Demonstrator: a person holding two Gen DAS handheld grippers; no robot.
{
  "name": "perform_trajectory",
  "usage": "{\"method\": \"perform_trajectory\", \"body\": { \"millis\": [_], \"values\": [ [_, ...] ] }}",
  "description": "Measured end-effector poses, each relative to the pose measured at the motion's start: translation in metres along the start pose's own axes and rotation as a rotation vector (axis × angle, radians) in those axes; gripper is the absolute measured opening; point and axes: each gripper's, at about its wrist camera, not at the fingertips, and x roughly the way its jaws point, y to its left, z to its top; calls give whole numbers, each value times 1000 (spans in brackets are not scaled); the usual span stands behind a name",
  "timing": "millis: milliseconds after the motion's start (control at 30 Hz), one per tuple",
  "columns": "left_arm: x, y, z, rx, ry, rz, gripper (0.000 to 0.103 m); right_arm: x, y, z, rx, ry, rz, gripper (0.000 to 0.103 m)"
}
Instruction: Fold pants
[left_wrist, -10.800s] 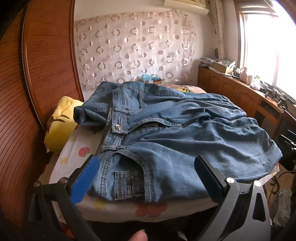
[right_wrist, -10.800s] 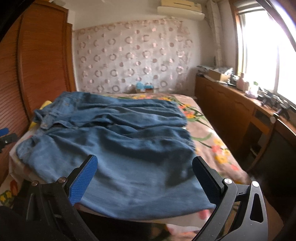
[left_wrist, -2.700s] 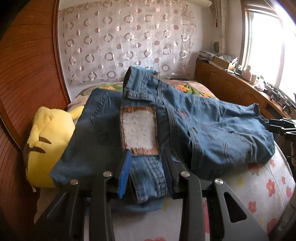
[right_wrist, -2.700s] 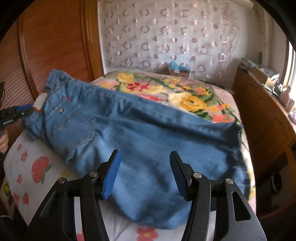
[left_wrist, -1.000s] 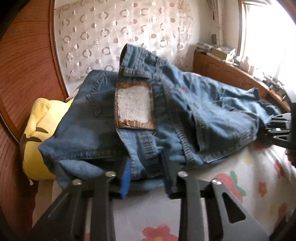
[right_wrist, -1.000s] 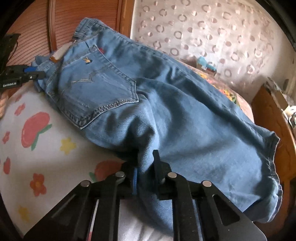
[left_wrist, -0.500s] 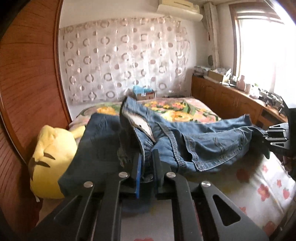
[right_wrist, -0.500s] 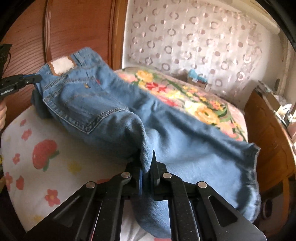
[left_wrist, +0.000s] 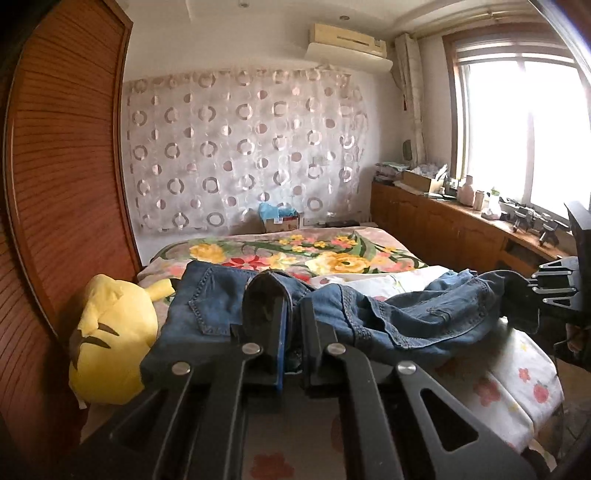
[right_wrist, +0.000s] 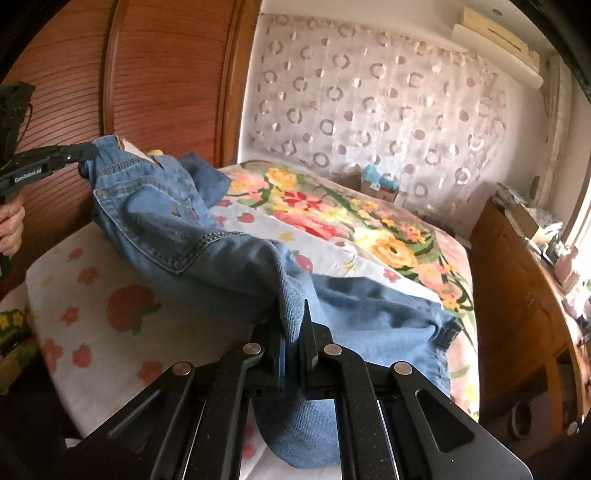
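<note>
My left claw (left_wrist: 291, 332) is pinching the waistband of the jeans (left_wrist: 388, 314), its jaws having just closed on the denim. My right claw (right_wrist: 293, 347) is pressed together on a leg fold. The jeans hang stretched between both claws above the bed (right_wrist: 110, 295), their far leg trailing on the bed. A yellow plush (left_wrist: 110, 332) lies beside the jeans, at the bed's edge

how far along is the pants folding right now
Done: the blue denim jeans look folded lengthwise, leg on leg. In hand: the left gripper is shut on the waistband end and the right gripper on mid-leg, holding the denim above the flower-print bed sheet. Left: the crosswise fold, then laying them flat; the hem end lies on the bed.
</note>
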Motion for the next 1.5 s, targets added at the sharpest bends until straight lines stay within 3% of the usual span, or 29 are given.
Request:
{"method": "perform_trajectory", "body": {
  "millis": [333, 633, 733, 833, 1067, 1500],
  "values": [
    [-63, 15, -34, -38, -2, 14, 4, -47, 53, -21, -26, 0, 51, 2],
    [-79, 17, -105, -75, 160, 6, 6, -29, 75, -63, 91, 96, 139, 4],
    [-79, 8, -120, -63, 224, 15, 8, -24, 76, -76, 125, 116, 158, 15],
    [-90, 5, -116, -74, 195, 21, 11, -25, 75, -83, 150, 122, 161, 34],
    [-96, -1, -99, -46, 156, 9, 31, -43, 59, -94, 230, 78, 164, 47],
    [-30, -36, -99, -49, 233, -79, 35, -74, 11, -115, 316, 34, 66, 51]
  ]
}}
